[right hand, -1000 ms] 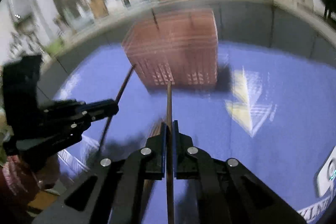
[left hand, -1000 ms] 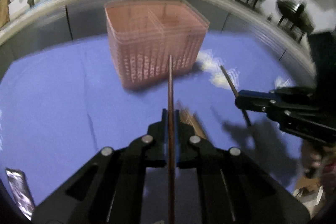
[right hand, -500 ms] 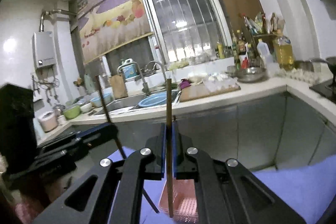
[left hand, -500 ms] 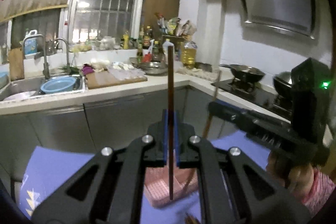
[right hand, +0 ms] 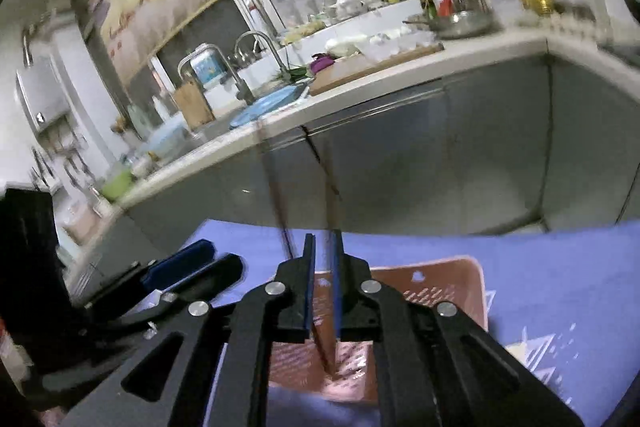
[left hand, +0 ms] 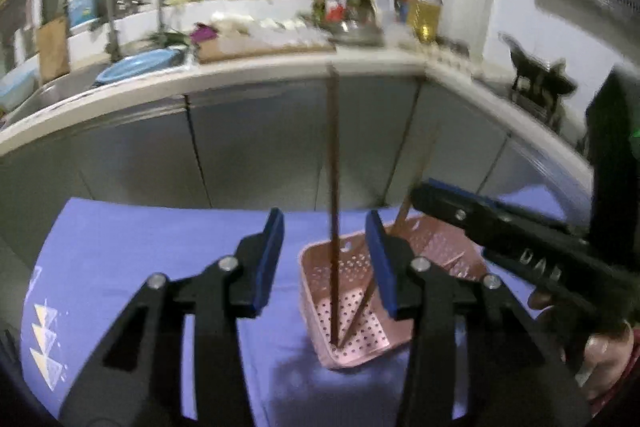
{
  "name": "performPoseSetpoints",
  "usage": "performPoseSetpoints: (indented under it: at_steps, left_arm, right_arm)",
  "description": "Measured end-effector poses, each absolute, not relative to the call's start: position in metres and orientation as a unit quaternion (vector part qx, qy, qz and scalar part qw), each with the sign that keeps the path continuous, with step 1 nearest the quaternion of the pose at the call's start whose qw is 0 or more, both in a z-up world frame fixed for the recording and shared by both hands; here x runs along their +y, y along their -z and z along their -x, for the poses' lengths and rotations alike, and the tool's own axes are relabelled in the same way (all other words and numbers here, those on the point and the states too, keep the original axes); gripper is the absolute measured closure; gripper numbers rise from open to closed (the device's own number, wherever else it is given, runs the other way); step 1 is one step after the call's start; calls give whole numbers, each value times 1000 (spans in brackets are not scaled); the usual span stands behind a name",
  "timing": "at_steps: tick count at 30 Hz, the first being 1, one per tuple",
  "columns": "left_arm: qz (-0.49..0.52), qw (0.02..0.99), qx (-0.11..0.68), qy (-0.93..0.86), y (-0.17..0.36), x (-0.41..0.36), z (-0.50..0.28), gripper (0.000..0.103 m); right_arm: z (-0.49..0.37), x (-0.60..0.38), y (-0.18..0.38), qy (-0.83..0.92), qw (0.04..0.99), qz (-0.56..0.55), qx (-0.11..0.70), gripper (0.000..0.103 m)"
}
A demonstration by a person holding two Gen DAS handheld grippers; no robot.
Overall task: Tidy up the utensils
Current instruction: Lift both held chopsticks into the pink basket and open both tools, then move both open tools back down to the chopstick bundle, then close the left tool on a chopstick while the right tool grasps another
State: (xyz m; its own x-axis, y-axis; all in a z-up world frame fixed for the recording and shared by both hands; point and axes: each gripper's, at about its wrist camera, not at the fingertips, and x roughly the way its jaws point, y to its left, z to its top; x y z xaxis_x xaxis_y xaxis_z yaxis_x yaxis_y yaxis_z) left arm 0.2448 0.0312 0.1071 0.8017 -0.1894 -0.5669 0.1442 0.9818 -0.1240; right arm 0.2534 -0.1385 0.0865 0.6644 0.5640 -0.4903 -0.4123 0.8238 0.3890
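Looking through your left view, you get both chopsticks plainly: one chopstick [left hand: 333, 203] stands near upright in the middle of the frame, its tip on the floor of the pink basket [left hand: 362, 343], and a second chopstick [left hand: 400, 227] leans up toward the right, their lower ends meeting in the basket's near corner. Your left tongs [left hand: 325, 259] are spread wide and hold nothing; the upright stick rises between the pads without touching them. Your right view shows less: the sticks [right hand: 329, 267] there are smeared by blur at center frame, long axes running bottom to top. Your right tongs [right hand: 323, 291] stand slightly parted around them; whether a pad touches a stick you cannot tell. The basket [right hand: 476, 279] sits on the blue-covered bench [right hand: 560, 267], partly hidden behind the tongs in both views.
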Motion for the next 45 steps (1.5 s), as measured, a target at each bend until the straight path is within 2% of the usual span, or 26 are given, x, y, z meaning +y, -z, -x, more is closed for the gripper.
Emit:
performPoseSetpoints:
  at_steps: [2, 4, 5, 6, 8, 10, 12, 13, 15, 18, 23, 34, 36, 45]
  left_arm:
    - [61, 954, 280, 89, -119, 42, -221, 62]
    - [77, 960, 255, 88, -128, 51, -191, 61]
    - [82, 961, 249, 93, -129, 54, -177, 61]
    - [84, 960, 246, 101, -126, 56, -161, 61]
    - [72, 957, 258, 108, -112, 54, -137, 61]
    - [55, 946, 294, 127, -79, 43, -109, 61]
    - [42, 931, 331, 145, -50, 29, -93, 61]
    - [34, 923, 350, 156, -33, 20, -84, 61]
    - [15, 907, 382, 176, -1, 3, -68, 69]
    - [6, 879, 435, 193, 38, -18, -55, 74]
    - [-14, 865, 465, 189, 70, -36, -38, 76]
    - [-32, 877, 447, 172, 66, -46, -39, 77]
    - [-22, 877, 446, 176, 65, -46, -43, 95]
    - [-9, 876, 452, 171, 65, -26, -42, 96]
  right_arm:
    - [-239, -144, -98, -271, 907, -131, 295, 86]
    - [-214, -154, -113, -269, 916, -132, 266, 65]
    - [-198, -160, -116, -265, 921, -134, 251, 48]
    - [-177, -168, -116, -256, 928, -136, 234, 46]
    - [-139, -181, -102, -255, 928, -130, 237, 46]
    - [-110, -188, -73, -244, 925, -116, 267, 51]
    - [-84, -187, -36, -215, 923, -78, 308, 66]
    - [-74, -186, -17, -207, 918, -65, 331, 69]
    - [-54, -182, 23, -206, 898, -53, 386, 78]
    - [-26, -175, 60, -202, 883, -36, 423, 79]
    - [-2, -168, 83, -227, 862, -43, 452, 79]
    - [2, -192, 74, -203, 870, -94, 439, 81]
    - [0, -192, 76, -192, 873, -90, 440, 81]
    - [-7, -187, 80, -154, 885, -26, 439, 81]
